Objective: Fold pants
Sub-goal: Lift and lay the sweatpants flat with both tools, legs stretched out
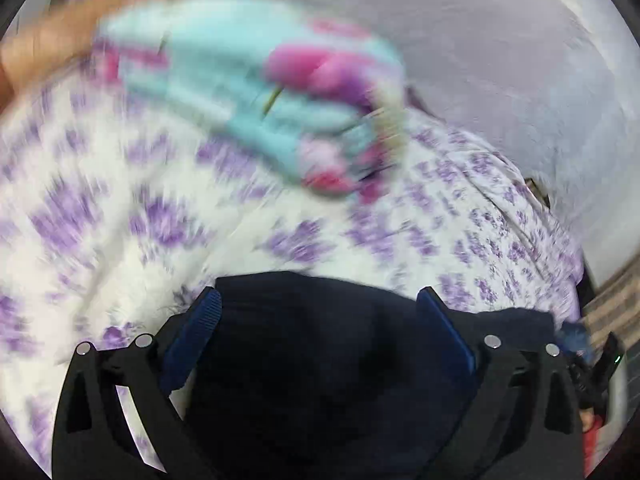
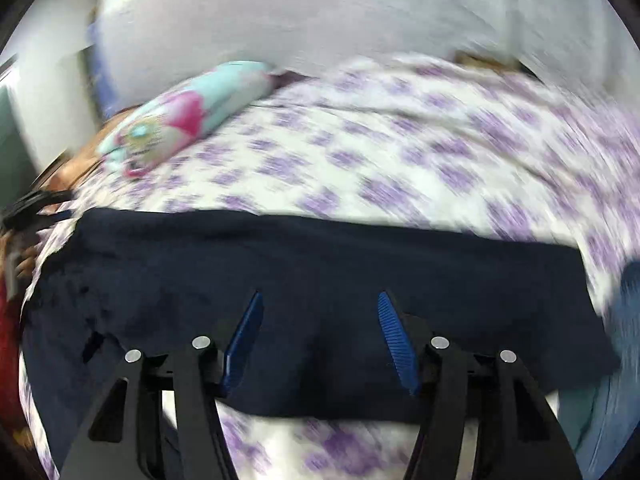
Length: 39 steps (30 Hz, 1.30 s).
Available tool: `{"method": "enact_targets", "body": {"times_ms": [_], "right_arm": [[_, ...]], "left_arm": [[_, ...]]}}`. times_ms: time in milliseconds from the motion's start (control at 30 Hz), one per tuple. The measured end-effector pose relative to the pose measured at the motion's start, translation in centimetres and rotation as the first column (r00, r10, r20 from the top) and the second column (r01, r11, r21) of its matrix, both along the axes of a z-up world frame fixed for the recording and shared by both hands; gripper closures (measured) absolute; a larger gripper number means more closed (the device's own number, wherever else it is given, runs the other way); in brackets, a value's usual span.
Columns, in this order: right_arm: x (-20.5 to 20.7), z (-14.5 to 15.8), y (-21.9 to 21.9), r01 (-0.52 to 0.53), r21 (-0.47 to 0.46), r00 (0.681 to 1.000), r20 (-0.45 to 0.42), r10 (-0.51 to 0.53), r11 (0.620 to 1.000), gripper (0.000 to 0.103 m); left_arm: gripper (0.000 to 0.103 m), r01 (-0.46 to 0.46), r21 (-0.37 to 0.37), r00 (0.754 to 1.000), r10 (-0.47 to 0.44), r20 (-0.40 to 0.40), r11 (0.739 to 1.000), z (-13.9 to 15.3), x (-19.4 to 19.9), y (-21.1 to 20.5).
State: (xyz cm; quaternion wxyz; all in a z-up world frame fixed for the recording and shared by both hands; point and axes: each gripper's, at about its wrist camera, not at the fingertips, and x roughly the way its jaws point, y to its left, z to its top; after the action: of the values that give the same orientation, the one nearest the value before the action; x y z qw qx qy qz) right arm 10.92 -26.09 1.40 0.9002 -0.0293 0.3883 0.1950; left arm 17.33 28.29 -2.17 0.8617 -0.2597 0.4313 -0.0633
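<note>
Dark navy pants lie on a bed, folded into a long flat band that runs across the right wrist view. My left gripper hovers over one end of the pants with its blue-padded fingers spread wide; the cloth fills the space under and between them, and no pad visibly presses on it. My right gripper is over the middle of the band, its fingers apart and nothing pinched between them. Both views are blurred by motion.
The bed sheet is white with purple flowers. A turquoise and pink pillow lies at the head of the bed. A pale wall rises behind. Blue cloth shows at the bed's right edge.
</note>
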Motion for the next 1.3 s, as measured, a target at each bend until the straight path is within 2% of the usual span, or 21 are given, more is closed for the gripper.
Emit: {"method": "enact_targets", "body": {"times_ms": [33,67,100,167,233,300,400,433,467,500,533,567,667,800,900,967,1067,1133,1200,1267,1300], "right_arm": [[0.5,0.1,0.9,-0.029,-0.012,1.0,0.005,0.029,1.0,0.042],[1.3,0.0,2.3,-0.073,-0.03,0.997,0.008,0.073,0.997,0.042],[2.0,-0.2,3.9,-0.119,-0.049,0.993,0.004,0.119,0.992,0.042],[3.0,-0.6,6.3,-0.188,-0.073,0.982,-0.01,0.188,0.979,0.042],[4.2,-1.1,9.4,-0.269,-0.118,0.963,-0.022,0.268,0.956,0.042],[5.3,-1.5,12.0,-0.306,-0.188,0.951,-0.012,0.31,0.933,0.042],[7.2,-2.5,13.4,-0.3,-0.275,0.952,-0.026,0.305,0.913,0.042],[8.0,-3.5,13.6,-0.294,-0.296,0.955,-0.06,0.29,0.909,0.043],[8.5,-4.5,13.8,-0.301,-0.302,0.954,-0.096,0.285,0.905,0.053],[8.2,-4.9,13.7,-0.304,-0.291,0.953,-0.097,0.288,0.907,0.06],[7.7,-4.7,13.7,-0.273,-0.304,0.962,-0.064,0.267,0.913,0.072],[7.2,-4.4,13.7,-0.251,-0.311,0.967,-0.049,0.249,0.917,0.09],[4.9,-2.1,13.1,-0.18,-0.277,0.982,0.008,0.19,0.944,0.095],[-0.6,2.1,13.1,-0.146,-0.286,0.979,0.095,0.18,0.947,0.095],[-6.7,5.0,12.4,-0.122,-0.258,0.971,0.171,0.169,0.958,0.095],[-12.8,5.8,12.1,-0.127,-0.239,0.955,0.232,0.183,0.963,0.095],[-20.2,4.3,11.6,-0.166,-0.179,0.954,0.219,0.204,0.97,0.095],[-23.5,2.1,11.5,-0.198,-0.153,0.957,0.183,0.225,0.968,0.095],[-24.8,-0.7,11.3,-0.216,-0.13,0.967,0.111,0.231,0.968,0.095],[-24.7,-3.4,10.9,-0.214,-0.116,0.973,0.06,0.222,0.97,0.095],[-24.4,-4.1,10.7,-0.213,-0.095,0.975,0.039,0.218,0.972,0.095]], "left_arm": [[0.008,-0.008,-0.086,0.999,0.005,-0.04,0.996,-1.9,0.5,0.7],[0.009,-0.007,-0.138,0.998,-0.002,-0.063,0.99,-3.0,0.5,1.2],[0.009,0.004,-0.168,0.999,-0.011,-0.037,0.986,-3.0,0.4,1.7],[0.01,0.042,-0.178,0.999,-0.044,-0.011,0.983,-2.4,0.4,1.6],[0.025,0.037,-0.14,0.999,-0.042,-0.027,0.989,-2.8,0.5,1.3],[0.046,0.024,-0.088,0.999,-0.027,-0.036,0.996,-3.1,0.7,0.9],[0.052,0.009,-0.088,1.0,-0.011,-0.019,0.996,-3.1,0.7,1.2],[0.052,0.008,-0.087,1.0,-0.01,-0.016,0.996,-3.0,0.5,1.4],[0.053,0.009,-0.08,1.0,-0.01,-0.009,0.997,-3.0,0.5,1.3],[0.053,0.012,-0.074,1.0,-0.012,-0.003,0.997,-2.9,0.5,1.2],[0.053,0.014,-0.059,1.0,-0.014,0.006,0.998,-2.5,0.3,1.2],[0.054,0.016,-0.048,1.0,-0.015,0.013,0.999,-2.5,0.6,0.6],[0.056,0.016,-0.036,0.999,-0.014,0.049,0.999,-1.8,0.5,0.2],[0.057,0.029,-0.047,0.989,-0.022,0.143,0.998,0.4,-1.4,0.1],[0.058,0.039,-0.092,0.977,-0.019,0.211,0.995,1.8,-3.7,0.3],[0.058,0.052,-0.133,0.964,-0.015,0.265,0.99,2.9,-6.5,0.6],[0.057,0.083,-0.184,0.943,-0.018,0.331,0.979,3.4,-12.5,1.2],[0.052,0.083,-0.23,0.943,-0.002,0.334,0.97,2.2,-16.8,1.8],[0.042,0.051,-0.281,0.956,0.035,0.293,0.958,0.5,-19.4,2.5],[0.041,0.028,-0.343,0.972,0.055,0.229,0.939,-1.7,-21.9,2.9],[0.041,0.017,-0.357,0.972,0.068,0.224,0.934,-2.1,-23.0,3.0]]}}
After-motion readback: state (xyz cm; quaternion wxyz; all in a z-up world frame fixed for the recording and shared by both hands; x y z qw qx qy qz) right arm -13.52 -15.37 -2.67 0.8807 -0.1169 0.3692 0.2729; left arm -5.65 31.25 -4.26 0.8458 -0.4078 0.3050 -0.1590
